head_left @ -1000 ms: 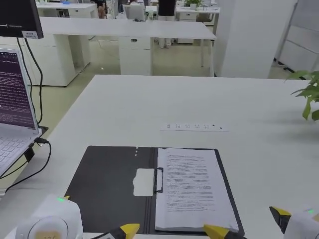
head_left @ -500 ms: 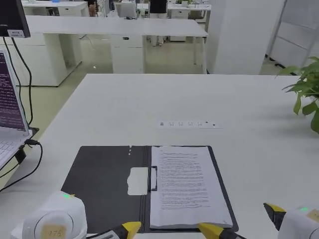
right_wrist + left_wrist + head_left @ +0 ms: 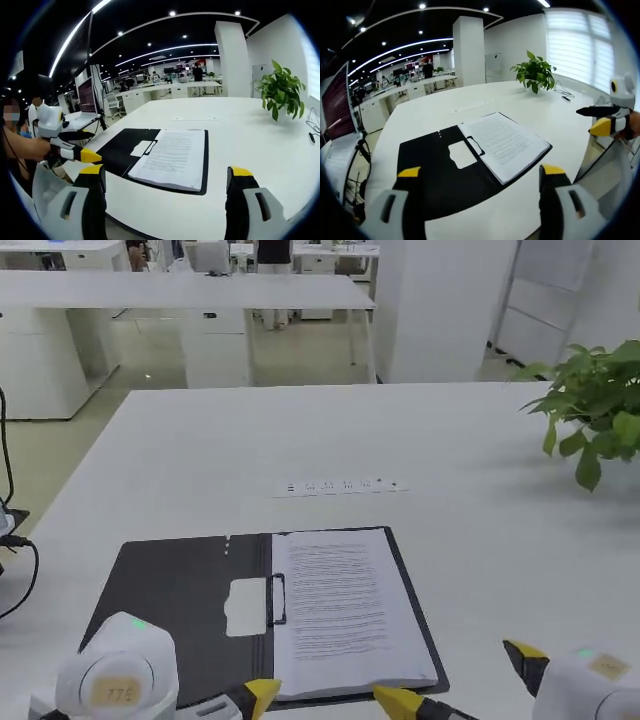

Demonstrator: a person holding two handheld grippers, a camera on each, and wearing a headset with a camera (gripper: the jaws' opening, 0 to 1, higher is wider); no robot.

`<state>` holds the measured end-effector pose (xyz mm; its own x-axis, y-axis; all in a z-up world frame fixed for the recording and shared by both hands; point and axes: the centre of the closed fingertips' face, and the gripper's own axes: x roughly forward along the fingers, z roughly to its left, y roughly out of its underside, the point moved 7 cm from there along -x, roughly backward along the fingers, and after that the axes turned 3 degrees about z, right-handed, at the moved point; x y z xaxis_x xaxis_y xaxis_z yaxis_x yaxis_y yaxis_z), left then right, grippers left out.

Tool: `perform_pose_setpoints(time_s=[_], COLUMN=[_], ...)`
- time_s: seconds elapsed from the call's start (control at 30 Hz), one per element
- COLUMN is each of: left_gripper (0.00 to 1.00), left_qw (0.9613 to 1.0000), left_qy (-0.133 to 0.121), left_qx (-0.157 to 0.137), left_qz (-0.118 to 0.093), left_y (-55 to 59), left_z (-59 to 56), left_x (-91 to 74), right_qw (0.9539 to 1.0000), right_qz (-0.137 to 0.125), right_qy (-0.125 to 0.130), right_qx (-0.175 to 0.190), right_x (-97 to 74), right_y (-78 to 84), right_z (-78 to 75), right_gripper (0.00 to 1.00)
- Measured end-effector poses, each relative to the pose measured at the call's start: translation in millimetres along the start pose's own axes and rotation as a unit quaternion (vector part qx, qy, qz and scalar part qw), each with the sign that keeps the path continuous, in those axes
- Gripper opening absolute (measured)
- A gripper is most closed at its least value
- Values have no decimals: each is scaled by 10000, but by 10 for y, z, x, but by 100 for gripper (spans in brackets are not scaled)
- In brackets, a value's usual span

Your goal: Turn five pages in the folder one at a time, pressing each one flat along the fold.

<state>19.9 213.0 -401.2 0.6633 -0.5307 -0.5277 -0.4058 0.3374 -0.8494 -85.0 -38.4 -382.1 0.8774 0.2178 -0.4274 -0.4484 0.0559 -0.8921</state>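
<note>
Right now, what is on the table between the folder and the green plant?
Nothing: in the head view the white table is bare between the folder and the plant.

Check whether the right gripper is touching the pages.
Apart. The left gripper view shows the right gripper off to the side of the pages, with bare table between them.

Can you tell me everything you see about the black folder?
The black folder lies open and flat on the white table. Its left inside cover is bare except for a white patch. A clip by the fold meets a stack of printed pages on the right half. The left tool and right tool hang open before its near edge, not touching.
</note>
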Motion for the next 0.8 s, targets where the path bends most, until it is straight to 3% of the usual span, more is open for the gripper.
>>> perform_pose_setpoints(time_s=[0.47,0.8], left_gripper=[93,92], left_qw=[9985,9950], left_qy=[391,743], left_qx=[352,611], left_qz=[159,263], left_y=[-69,-121], left_z=[-149,-360], left_x=[369,700], right_qw=[9998,9993], right_qz=[-76,-163], right_qy=[148,295], right_qx=[72,189], right_x=[-57,-111], right_y=[-10,-38], right_z=[51,22], right_gripper=[100,100])
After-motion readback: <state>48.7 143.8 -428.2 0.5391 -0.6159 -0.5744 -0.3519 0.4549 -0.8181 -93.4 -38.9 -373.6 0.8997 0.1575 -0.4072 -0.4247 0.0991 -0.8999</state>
